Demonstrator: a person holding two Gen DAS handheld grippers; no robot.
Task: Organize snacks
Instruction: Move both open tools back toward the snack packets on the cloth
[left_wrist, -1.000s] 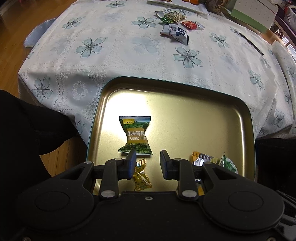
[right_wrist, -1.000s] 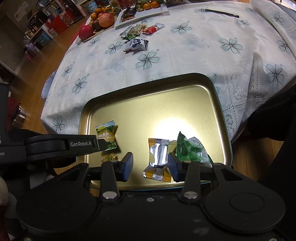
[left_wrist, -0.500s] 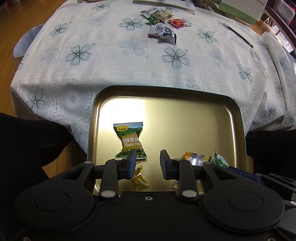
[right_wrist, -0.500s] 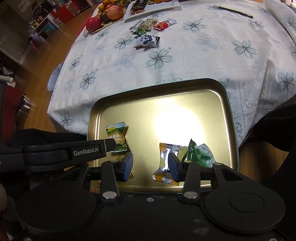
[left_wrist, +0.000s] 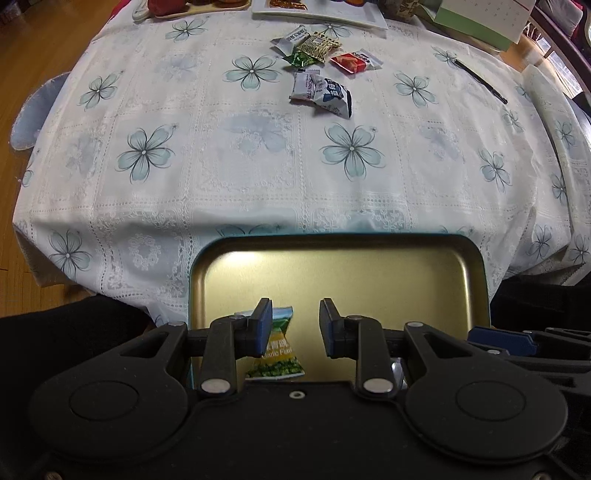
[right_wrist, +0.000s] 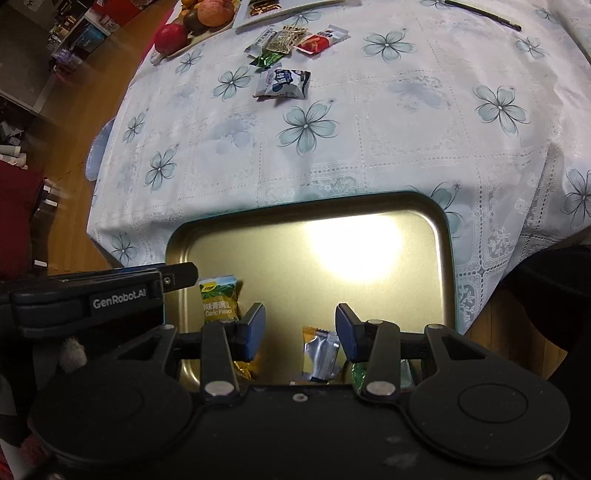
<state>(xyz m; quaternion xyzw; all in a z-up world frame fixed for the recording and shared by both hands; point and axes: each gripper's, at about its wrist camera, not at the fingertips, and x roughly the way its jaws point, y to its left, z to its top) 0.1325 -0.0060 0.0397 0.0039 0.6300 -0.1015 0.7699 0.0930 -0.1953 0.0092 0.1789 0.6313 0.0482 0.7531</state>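
A gold metal tray (left_wrist: 351, 277) (right_wrist: 332, 258) sits at the table's near edge. In it lie a green garlic-pea packet (left_wrist: 280, 354) (right_wrist: 218, 302), a silver-and-orange packet (right_wrist: 321, 354), a yellow candy (right_wrist: 242, 369) and a green packet (right_wrist: 356, 373). My left gripper (left_wrist: 294, 314) hovers open over the tray's near left part, nothing between its fingers. My right gripper (right_wrist: 300, 317) hovers open over the near middle, also holding nothing. Far across the cloth lies a loose pile of snacks: a blue-and-white packet (left_wrist: 321, 92) (right_wrist: 282, 83), a red packet (left_wrist: 354, 61) (right_wrist: 317, 40) and a few others.
The table wears a white cloth with blue flowers (left_wrist: 351, 151). At the back stand a fruit plate (right_wrist: 199, 18), a white plate (left_wrist: 321, 11) and a green-and-white box (left_wrist: 476, 18). A black pen (left_wrist: 480, 81) lies back right. Dark clothing flanks the tray; wood floor lies left.
Both grippers have moved forward toward the far side of the table. The tray has slid down in both views and the snack pile looks nearer. Jaw gaps are unchanged.
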